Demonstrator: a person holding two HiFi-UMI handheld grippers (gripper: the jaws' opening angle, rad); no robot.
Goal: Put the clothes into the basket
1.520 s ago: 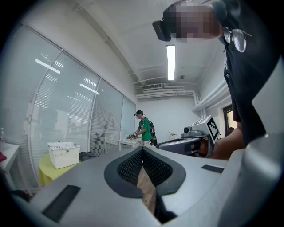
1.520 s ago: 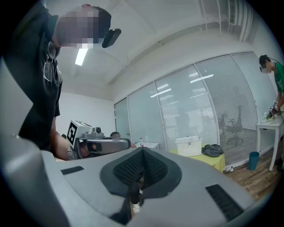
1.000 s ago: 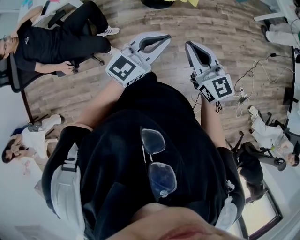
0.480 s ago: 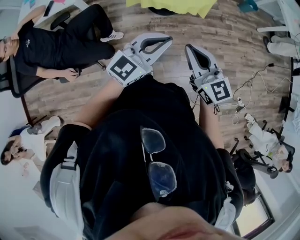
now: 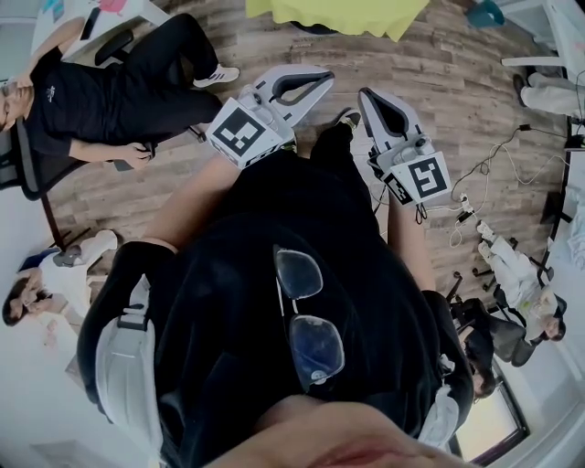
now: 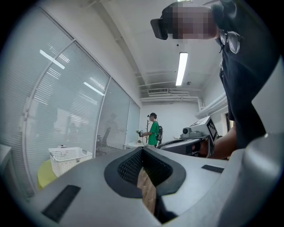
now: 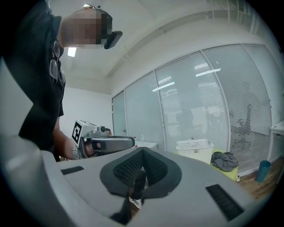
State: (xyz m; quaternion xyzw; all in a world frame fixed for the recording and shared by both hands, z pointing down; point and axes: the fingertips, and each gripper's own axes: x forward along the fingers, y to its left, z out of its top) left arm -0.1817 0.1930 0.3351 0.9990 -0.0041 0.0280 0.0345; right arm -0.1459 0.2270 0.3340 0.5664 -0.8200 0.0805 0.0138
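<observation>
Both grippers are held up close in front of my chest, empty. In the head view my left gripper (image 5: 326, 76) and right gripper (image 5: 366, 94) point away over the wood floor, each with its jaws closed into a loop. A white laundry basket (image 7: 195, 149) stands on a yellow-green table (image 7: 233, 174) by the glass wall. Beside it lies a heap of grey clothes (image 7: 225, 160). The left gripper view shows the same basket (image 6: 69, 156) far off to the left. The jaws meet at their tips in the left gripper view (image 6: 143, 150) and in the right gripper view (image 7: 143, 150).
The yellow table's edge (image 5: 338, 13) shows at the top of the head view. A person in black (image 5: 101, 87) sits in a chair at the left. Cables (image 5: 494, 146) and chairs lie at the right. A person in green (image 6: 153, 133) stands far off. A blue bin (image 7: 263, 170) stands by the table.
The yellow table has come into the top of the head view and drawn nearer. My dark leg and shoe now show between the grippers. Both grippers stay shut and side by side.
</observation>
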